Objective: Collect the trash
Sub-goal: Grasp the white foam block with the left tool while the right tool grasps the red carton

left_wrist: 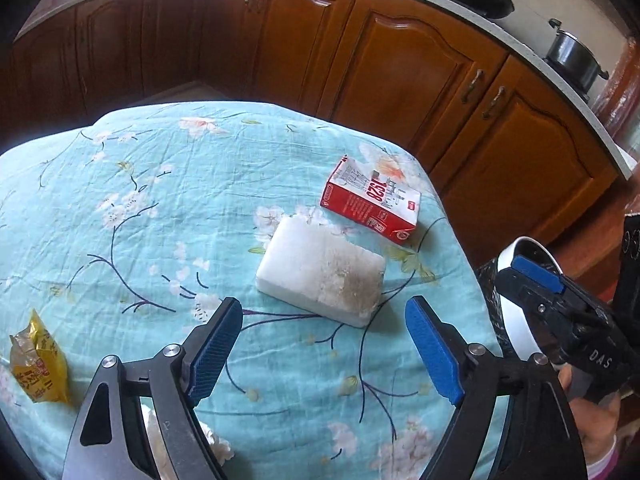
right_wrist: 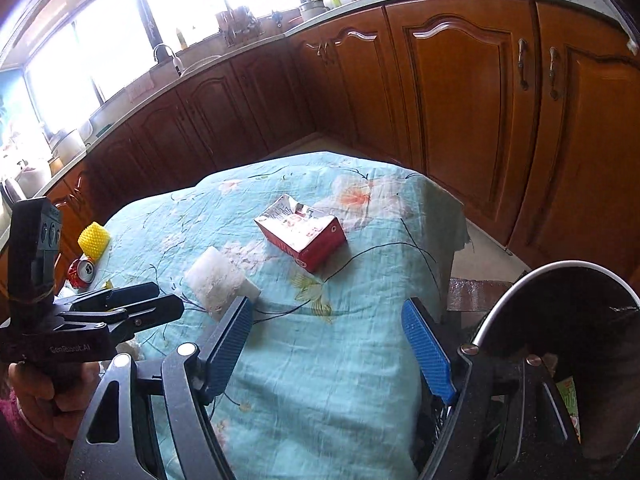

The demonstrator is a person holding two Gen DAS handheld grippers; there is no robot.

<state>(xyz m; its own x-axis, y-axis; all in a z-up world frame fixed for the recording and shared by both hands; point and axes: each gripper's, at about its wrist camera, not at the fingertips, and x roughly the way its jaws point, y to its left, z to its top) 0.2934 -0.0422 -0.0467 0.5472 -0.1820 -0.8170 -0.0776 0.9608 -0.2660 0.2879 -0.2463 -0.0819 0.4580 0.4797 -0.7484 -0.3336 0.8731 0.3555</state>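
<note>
White foam block [left_wrist: 322, 272] just beyond left claw [left_wrist: 324, 344]

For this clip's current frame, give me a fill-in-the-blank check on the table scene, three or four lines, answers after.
1. Both the left gripper and the right gripper are ____ and hold nothing.
2. The white foam block lies on a ____ floral tablecloth.
3. The red and white carton lies ____ the foam block, not on it.
4. The crushed can next to the yellow ridged cup is ____.

Answers: open; blue; beside; red
</note>
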